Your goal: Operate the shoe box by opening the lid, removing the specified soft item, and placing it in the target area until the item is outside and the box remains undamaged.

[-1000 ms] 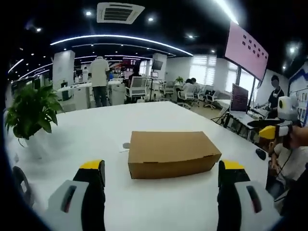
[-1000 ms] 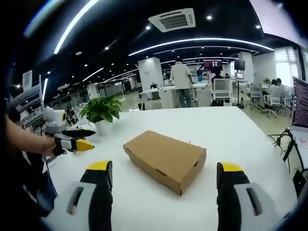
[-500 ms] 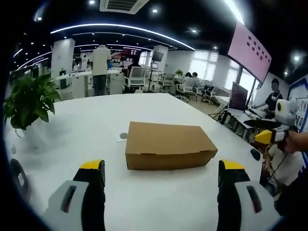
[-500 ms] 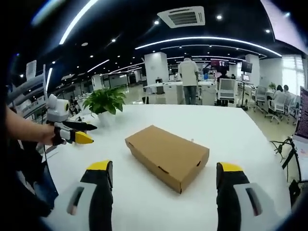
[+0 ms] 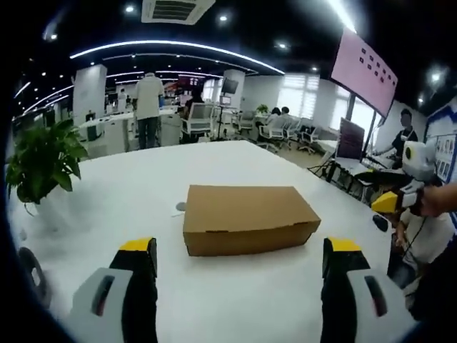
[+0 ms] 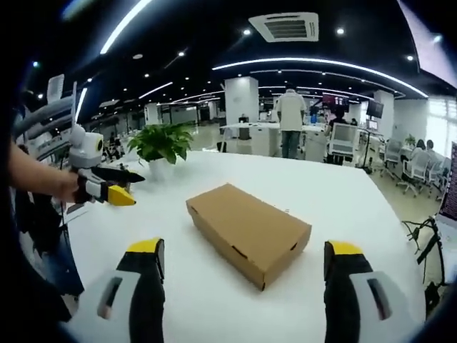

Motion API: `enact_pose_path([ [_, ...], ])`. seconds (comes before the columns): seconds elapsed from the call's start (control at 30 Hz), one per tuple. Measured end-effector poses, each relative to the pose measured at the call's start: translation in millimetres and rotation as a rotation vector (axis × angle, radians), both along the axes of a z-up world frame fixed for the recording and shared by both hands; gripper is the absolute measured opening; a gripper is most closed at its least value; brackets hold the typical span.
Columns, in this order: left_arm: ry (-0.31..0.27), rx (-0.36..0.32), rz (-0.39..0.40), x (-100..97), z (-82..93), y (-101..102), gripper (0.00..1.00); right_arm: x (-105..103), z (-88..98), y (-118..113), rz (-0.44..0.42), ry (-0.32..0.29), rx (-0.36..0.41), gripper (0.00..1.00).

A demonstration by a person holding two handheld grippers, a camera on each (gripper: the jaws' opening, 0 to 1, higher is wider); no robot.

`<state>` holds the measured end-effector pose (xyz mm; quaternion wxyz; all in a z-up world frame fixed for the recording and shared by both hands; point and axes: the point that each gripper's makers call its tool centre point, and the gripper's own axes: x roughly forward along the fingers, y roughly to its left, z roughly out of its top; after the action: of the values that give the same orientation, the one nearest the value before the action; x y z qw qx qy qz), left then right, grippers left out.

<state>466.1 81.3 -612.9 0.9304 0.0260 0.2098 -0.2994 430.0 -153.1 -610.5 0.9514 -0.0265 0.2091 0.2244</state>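
A closed brown cardboard shoe box lies on the white table, lid down; it also appears at an angle as the box. My left gripper is open, held back from the box with nothing between its jaws. My right gripper is open too, also short of the box. In the left gripper view the right gripper enters from the right, held by a hand. In the right gripper view the left gripper comes in from the left, held by a hand.
A potted green plant stands on the table's left side, also seen as the plant. A small round mark lies by the box. Office desks, chairs and a standing person lie beyond the table. A pink screen hangs at the right.
Both cameras shifted slightly, so the box sits a little more square in the left gripper view. The box has not moved and both grippers stay open.
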Motion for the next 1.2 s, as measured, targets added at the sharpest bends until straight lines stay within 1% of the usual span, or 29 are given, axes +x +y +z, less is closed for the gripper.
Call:
enact_pose_path([
  [0.03,0.008,0.003,-0.002,0.1,-1.3,0,0.92,0,-2.0,-1,-0.005,0.009,-0.010,0.93],
  [0.1,0.019,-0.007,0.007,6.1,-2.3,-1,0.99,0,-1.8,-1,-0.005,0.006,-0.020,0.93],
  [0.17,0.030,-0.025,0.010,10.7,-1.7,0,0.99,4,-0.2,-4,-0.014,-0.006,-0.029,0.93],
  [0.3,0.057,-0.030,0.014,16.2,-7.5,3,0.99,12,5.3,-7,-0.032,-0.010,-0.001,0.94],
  [0.4,0.067,-0.048,0.020,21.1,-10.2,4,0.99,16,3.0,-9,-0.045,-0.013,-0.004,0.96],
  [0.43,0.060,-0.059,0.016,24.3,-10.1,4,0.99,17,-0.4,-11,-0.048,0.000,-0.008,0.96],
  [0.47,0.042,-0.079,0.012,27.5,-7.4,2,0.99,16,-3.9,-11,-0.046,0.020,-0.008,0.96],
  [0.5,0.041,-0.088,0.017,31.5,-8.2,2,0.99,18,-5.2,-12,-0.051,0.026,-0.008,0.96],
  [0.57,0.068,-0.088,0.022,35.1,-12.1,1,0.99,22,-4.8,-13,-0.062,0.017,-0.005,0.96],
  [0.6,0.063,-0.089,0.021,38.0,-11.8,1,0.99,24,-6.1,-14,-0.076,0.029,0.003,0.97],
  [0.67,0.061,-0.074,0.019,43.6,-12.3,0,0.99,22,-12.3,-13,-0.095,0.083,0.033,0.98],
  [0.7,0.067,-0.074,0.019,46.1,-13.1,-1,0.99,20,-17.2,-14,-0.107,0.115,0.034,0.98],
  [0.73,0.077,-0.075,0.020,47.6,-14.1,-2,0.99,20,-20.2,-14,-0.101,0.127,0.030,0.98],
  [0.77,0.098,-0.082,0.029,48.7,-15.7,-2,0.99,23,-21.0,-13,-0.093,0.113,0.028,0.98],
  [0.8,0.129,-0.109,0.048,50.2,-16.8,-4,0.99,24,-22.2,-12,-0.089,0.113,0.026,0.99],
  [0.83,0.130,-0.124,0.048,52.4,-15.6,-6,0.99,25,-23.3,-12,-0.089,0.119,0.026,0.99],
  [0.9,0.122,-0.116,0.045,56.0,-16.5,-7,0.99,26,-25.9,-11,-0.091,0.136,0.026,0.99],
  [0.97,0.119,-0.090,0.031,58.3,-20.9,-6,0.99,27,-27.2,-9,-0.084,0.146,0.011,0.98],
  [1.03,0.126,-0.079,0.022,59.8,-25.2,-5,0.99,29,-29.1,-10,-0.077,0.148,-0.019,0.97],
  [1.1,0.135,-0.066,0.014,61.6,-29.7,-4,0.99,31,-30.1,-8,-0.067,0.149,-0.039,0.93],
  [1.13,0.138,-0.064,0.015,62.7,-31.4,-3,0.99,33,-32.3,-9,-0.058,0.154,-0.062,0.90],
  [1.17,0.134,-0.064,0.014,64.4,-32.7,-2,0.99,33,-35.3,-9,-0.041,0.162,-0.094,0.86],
  [1.2,0.109,-0.062,0.008,66.8,-31.2,-2,0.99,32,-41.1,-9,-0.021,0.182,-0.132,0.83],
])
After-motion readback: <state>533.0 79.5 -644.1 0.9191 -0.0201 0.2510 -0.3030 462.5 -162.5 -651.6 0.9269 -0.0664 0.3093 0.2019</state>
